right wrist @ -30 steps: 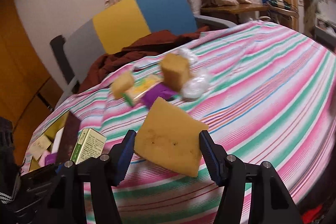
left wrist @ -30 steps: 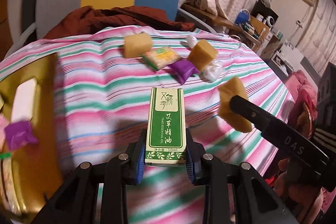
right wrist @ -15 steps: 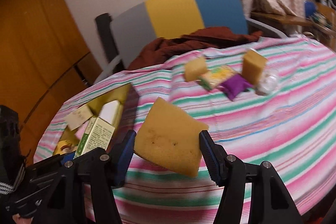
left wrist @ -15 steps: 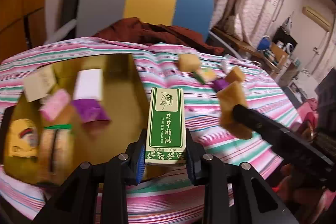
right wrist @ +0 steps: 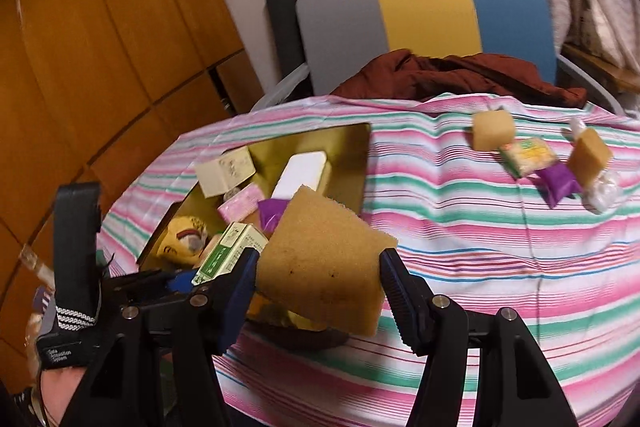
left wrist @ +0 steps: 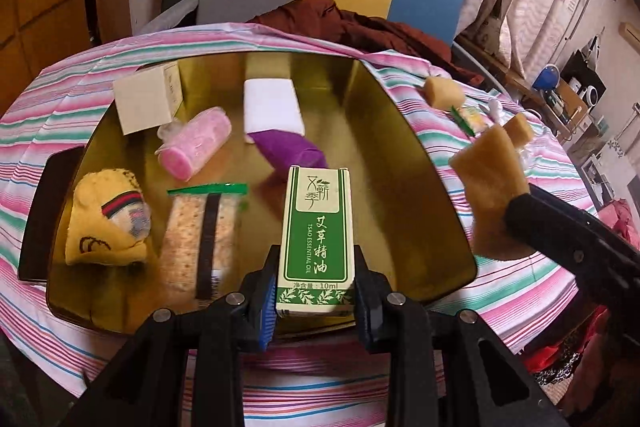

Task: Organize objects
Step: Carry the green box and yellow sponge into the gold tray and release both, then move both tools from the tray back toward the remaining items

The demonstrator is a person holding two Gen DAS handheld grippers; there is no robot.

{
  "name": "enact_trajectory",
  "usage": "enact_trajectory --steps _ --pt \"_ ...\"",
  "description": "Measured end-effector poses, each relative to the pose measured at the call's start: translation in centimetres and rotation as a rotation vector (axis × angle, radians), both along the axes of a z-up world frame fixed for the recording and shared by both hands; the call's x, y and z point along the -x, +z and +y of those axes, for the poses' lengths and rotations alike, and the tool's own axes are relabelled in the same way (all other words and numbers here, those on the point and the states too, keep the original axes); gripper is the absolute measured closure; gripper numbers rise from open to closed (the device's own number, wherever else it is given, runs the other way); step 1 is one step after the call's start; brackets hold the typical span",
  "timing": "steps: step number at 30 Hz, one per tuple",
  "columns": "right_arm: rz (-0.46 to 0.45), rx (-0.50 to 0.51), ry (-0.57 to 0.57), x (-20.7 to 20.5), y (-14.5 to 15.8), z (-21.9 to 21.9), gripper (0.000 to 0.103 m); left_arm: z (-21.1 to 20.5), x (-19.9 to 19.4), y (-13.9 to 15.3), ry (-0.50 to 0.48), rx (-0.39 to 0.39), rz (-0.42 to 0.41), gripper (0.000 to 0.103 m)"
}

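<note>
Left gripper point(left wrist: 315, 301): blue-padded jaws closed narrowly on the lower end of a small green-and-white carton point(left wrist: 316, 239). Legible print: "TSAO ESSENTIAL OIL", large Chinese characters, "10ml" at the base, a leaf border along the bottom edge. Carton is smooth card, rectangular, held upright over the near part of the gold tray point(left wrist: 400, 131).

Right gripper point(right wrist: 318, 285): jaws about half open, pressing on both sides of a yellow-brown sponge point(right wrist: 324, 263), a coarse, porous, roughly square slab with dark specks, tilted. It hangs over the near right corner of the tray, just beside the carton.

Tray: glossy, reflective gold surface with raised walls and rounded corners, resting on a tablecloth point(left wrist: 496, 287) striped pink, green and white. Contents:
- cream cardboard box point(left wrist: 146, 101), faint print, unreadable
- white rectangular block point(left wrist: 272, 105), matte
- pink rolled cloth point(left wrist: 196, 143), fuzzy, in clear wrap
- purple foil packet point(left wrist: 290, 153)
- yellow knitted item point(left wrist: 106, 221) with a dark band carrying a red stripe, and black embroidered marks
- clear-wrapped speckled bar point(left wrist: 200, 231) with green top seal and black strip

On the cloth to the right, well apart from the tray: two sponge cubes point(right wrist: 492, 129) point(right wrist: 590, 151), a yellow-green snack packet point(right wrist: 528, 155) (print unreadable), a second purple packet point(right wrist: 558, 183), crumpled clear plastic point(right wrist: 604, 193).
</note>
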State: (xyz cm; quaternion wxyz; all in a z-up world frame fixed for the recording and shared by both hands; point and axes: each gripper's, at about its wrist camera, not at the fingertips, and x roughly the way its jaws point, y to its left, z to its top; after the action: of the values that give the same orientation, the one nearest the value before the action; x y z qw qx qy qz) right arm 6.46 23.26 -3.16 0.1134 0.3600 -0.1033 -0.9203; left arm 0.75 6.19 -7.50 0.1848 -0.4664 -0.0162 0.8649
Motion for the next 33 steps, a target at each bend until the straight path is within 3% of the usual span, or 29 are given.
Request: enact_trajectory --steps 18,26,29,33 --pt "-0.076 -0.076 0.036 3.0 -1.3 -2.4 0.039 -1.5 0.9 -1.5 0.025 0.044 -0.035 0.072" --pt "-0.076 -0.051 0.022 3.5 -1.4 -2.3 0.032 -0.7 0.9 -1.5 0.023 0.079 -0.019 0.072" --pt "-0.070 -0.031 0.004 3.3 -1.4 -1.7 0.023 -0.6 0.7 -1.4 0.041 0.099 -0.016 0.065" --pt "-0.054 0.007 -0.010 3.2 -1.2 -1.1 0.021 -1.0 0.6 -1.0 0.070 0.067 -0.028 0.064"
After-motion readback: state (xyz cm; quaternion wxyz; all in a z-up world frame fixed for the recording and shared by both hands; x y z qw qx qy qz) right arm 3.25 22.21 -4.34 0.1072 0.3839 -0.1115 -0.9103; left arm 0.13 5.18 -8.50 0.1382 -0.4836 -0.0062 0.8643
